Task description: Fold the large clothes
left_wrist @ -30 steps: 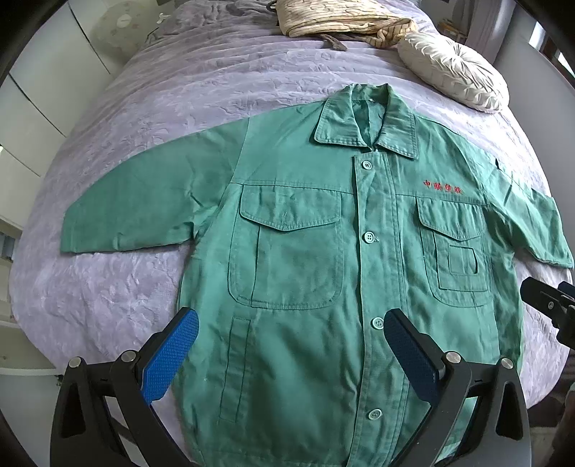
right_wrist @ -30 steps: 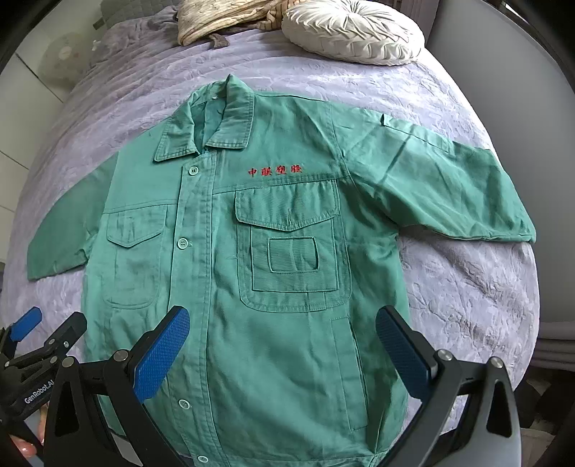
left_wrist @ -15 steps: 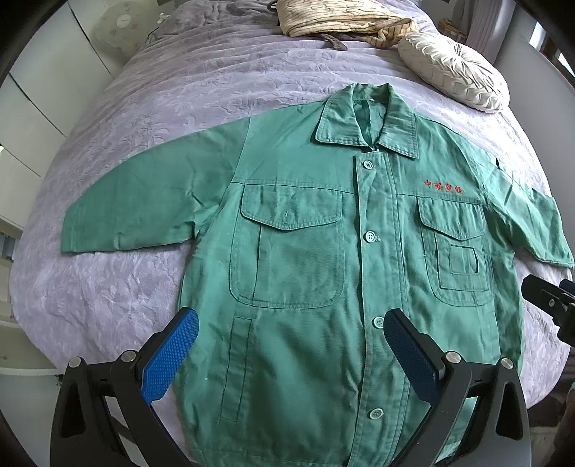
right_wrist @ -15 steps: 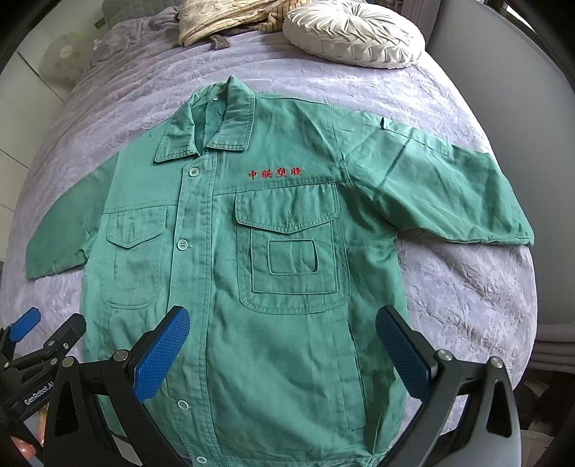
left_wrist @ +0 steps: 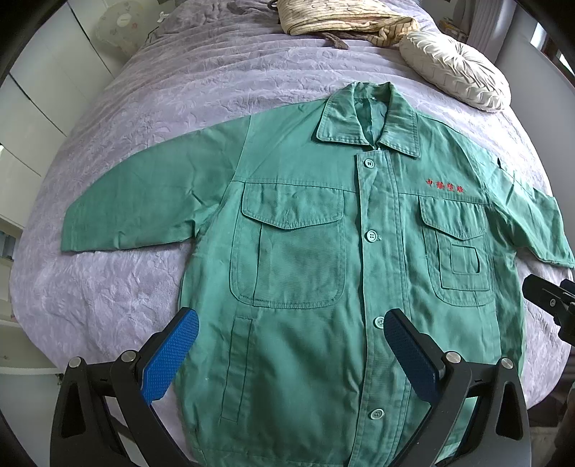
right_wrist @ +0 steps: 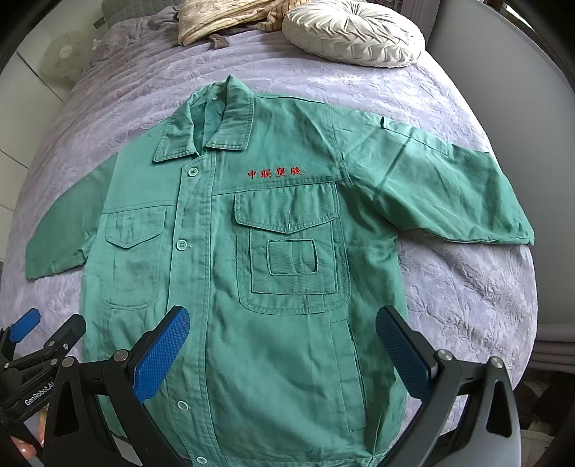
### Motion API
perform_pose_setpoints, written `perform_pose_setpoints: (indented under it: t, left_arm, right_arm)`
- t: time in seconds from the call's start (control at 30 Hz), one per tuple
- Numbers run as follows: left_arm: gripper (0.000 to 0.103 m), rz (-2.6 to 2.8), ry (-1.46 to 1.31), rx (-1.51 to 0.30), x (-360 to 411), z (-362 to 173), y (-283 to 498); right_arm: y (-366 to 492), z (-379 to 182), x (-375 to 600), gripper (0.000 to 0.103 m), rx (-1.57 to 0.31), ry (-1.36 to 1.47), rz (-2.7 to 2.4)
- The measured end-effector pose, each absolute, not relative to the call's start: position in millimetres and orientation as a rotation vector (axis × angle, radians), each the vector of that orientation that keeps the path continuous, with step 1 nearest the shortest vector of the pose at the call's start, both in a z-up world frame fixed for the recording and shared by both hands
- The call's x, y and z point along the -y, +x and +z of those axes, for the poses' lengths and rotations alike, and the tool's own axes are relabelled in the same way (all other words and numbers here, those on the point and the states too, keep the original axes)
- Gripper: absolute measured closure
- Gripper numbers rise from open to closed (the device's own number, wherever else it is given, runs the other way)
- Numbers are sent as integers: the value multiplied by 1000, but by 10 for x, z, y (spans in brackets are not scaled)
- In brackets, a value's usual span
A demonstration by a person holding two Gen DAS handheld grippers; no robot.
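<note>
A green work jacket lies flat and face up on the bed, buttoned, collar far from me, both sleeves spread out to the sides. Red embroidered characters sit above one chest pocket. My left gripper hovers open above the lower hem area, its blue-padded fingers wide apart with nothing between them. My right gripper is likewise open over the lower part of the jacket, holding nothing. In the right wrist view the left gripper shows at the lower left edge; the right gripper shows at the right edge of the left wrist view.
The bed has a lilac textured cover. A round cream cushion and a crumpled beige cloth lie near the far end. White cupboards stand left; a grey wall stands right.
Both cameras have shifted very slightly, so the jacket sits a touch lower in view. The jacket itself and both open grippers are unchanged.
</note>
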State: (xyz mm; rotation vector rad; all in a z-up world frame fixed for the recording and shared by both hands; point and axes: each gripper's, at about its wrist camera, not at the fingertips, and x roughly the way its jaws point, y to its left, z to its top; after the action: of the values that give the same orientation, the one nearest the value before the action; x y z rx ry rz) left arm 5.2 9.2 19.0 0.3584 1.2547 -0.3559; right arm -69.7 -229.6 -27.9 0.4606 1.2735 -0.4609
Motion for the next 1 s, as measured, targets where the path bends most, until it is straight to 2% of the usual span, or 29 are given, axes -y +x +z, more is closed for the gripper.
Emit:
perform_pose_setpoints:
  t: [1.0]
  left_arm:
    - [0,-357,359,-1255,-126,169,71]
  right_arm:
    - [-690,-283,2279,0,-1273,455,-462]
